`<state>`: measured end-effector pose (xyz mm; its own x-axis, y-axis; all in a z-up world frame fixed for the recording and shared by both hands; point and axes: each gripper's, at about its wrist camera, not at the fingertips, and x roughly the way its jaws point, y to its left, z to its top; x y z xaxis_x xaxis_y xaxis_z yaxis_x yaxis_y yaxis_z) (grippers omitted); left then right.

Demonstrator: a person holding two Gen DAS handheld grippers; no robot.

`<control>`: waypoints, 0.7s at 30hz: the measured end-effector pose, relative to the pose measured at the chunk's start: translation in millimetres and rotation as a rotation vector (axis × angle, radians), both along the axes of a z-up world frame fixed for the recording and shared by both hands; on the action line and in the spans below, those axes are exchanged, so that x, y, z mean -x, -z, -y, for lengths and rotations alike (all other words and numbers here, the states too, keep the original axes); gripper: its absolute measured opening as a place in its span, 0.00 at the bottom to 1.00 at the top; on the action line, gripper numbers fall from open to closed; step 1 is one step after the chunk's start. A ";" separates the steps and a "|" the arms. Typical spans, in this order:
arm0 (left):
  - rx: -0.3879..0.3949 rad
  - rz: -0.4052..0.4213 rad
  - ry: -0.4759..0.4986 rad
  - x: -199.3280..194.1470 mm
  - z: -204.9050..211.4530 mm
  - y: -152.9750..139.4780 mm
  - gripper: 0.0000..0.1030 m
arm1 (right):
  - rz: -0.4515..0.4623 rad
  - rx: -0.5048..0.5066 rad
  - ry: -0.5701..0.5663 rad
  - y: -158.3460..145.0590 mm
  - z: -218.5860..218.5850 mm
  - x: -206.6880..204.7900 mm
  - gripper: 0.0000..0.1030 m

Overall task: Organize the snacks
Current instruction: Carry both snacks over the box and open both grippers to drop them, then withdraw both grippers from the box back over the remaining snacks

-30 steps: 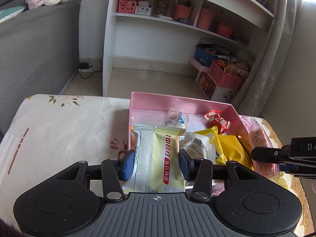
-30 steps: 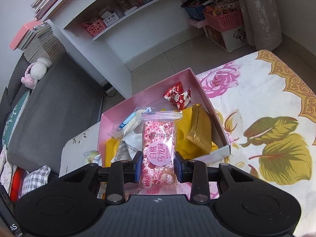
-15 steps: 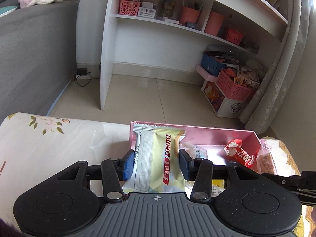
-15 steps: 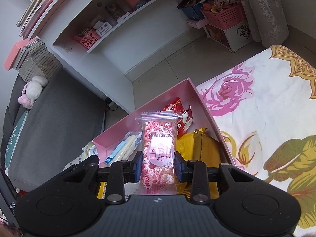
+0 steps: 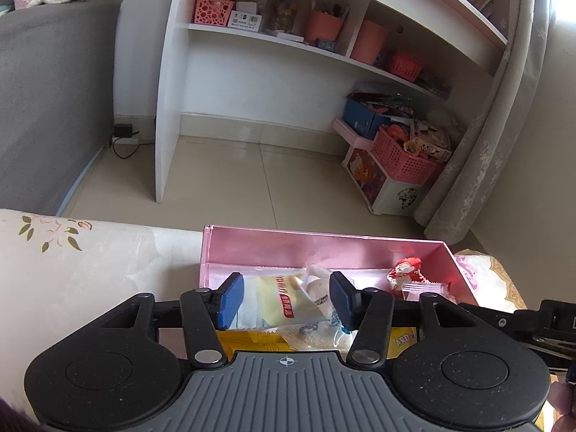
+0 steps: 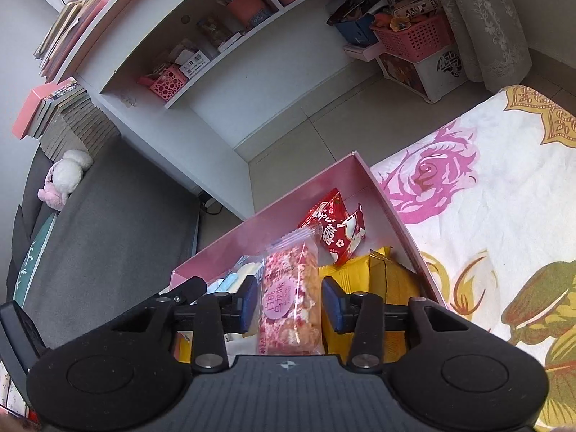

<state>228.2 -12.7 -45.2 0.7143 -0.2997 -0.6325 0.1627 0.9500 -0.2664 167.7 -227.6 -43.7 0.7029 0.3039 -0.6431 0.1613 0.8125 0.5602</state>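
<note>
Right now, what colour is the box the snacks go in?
Pink. The box shows best in the right wrist view.

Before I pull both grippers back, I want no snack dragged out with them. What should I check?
1. Left gripper open: ok, both pads stand apart from the pale yellow plastic packet.
2. Right gripper open: ok, gaps show on both sides of the pink speckled packet.
3. Pale yellow plastic packet inside the pink cardboard box: ok.
4. Pink speckled packet lying fully down: cannot tell, its near end is hidden.
</note>
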 end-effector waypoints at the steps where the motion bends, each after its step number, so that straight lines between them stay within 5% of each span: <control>1: -0.001 0.008 0.001 3.0 0.1 -2.1 0.61 | 0.005 0.008 -0.004 -2.1 -0.9 0.4 0.48; 13: -0.088 0.041 0.032 63.3 -11.6 -33.2 0.89 | 0.048 0.233 -0.080 -42.6 -23.2 35.4 0.82; 21: -0.135 0.013 0.021 113.9 -35.8 -51.7 0.95 | 0.036 0.299 -0.094 -59.3 -32.5 72.4 0.88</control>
<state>114.3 23.0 6.5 0.7171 -0.2279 -0.6586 0.1860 0.9733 -0.1343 95.3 -195.1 15.6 0.7045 0.1696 -0.6892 0.0627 0.9523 0.2985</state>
